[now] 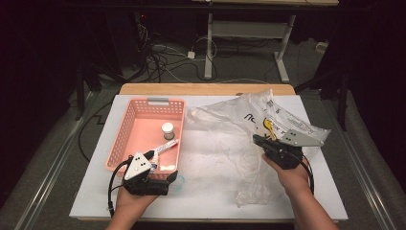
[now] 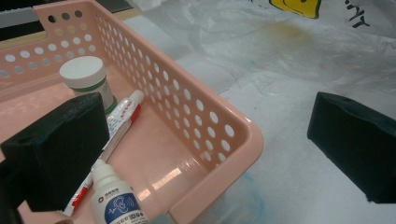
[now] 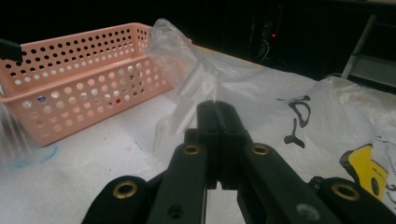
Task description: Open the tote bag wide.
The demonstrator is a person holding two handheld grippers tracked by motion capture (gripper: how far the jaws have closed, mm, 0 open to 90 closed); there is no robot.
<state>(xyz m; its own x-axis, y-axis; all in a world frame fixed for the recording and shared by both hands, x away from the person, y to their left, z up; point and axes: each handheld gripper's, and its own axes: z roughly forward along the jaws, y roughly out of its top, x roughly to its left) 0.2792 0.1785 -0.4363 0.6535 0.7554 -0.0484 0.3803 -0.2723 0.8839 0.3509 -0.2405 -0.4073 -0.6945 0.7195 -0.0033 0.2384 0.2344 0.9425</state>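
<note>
A pink perforated basket (image 1: 119,129) sits left of centre on the white table. It holds a white-capped jar (image 1: 167,129), a white and red tube (image 1: 165,146) and a small white dropper bottle (image 2: 114,200). My left gripper (image 1: 162,173) is open wide at the basket's near right corner (image 2: 219,121), one jaw over the inside and the other over the table outside. A crumpled clear plastic bag (image 1: 230,124) with black and yellow print lies to the right. My right gripper (image 3: 217,109) is shut on a fold of that bag (image 3: 261,98), beside its printed part (image 1: 255,139).
The white table top (image 1: 201,191) has a wooden strip (image 1: 206,89) along its far edge. Faint blue marks (image 2: 254,200) stain the surface by the basket's corner. Behind the table, cables (image 1: 163,62) and a desk frame (image 1: 208,43) stand on the dark floor.
</note>
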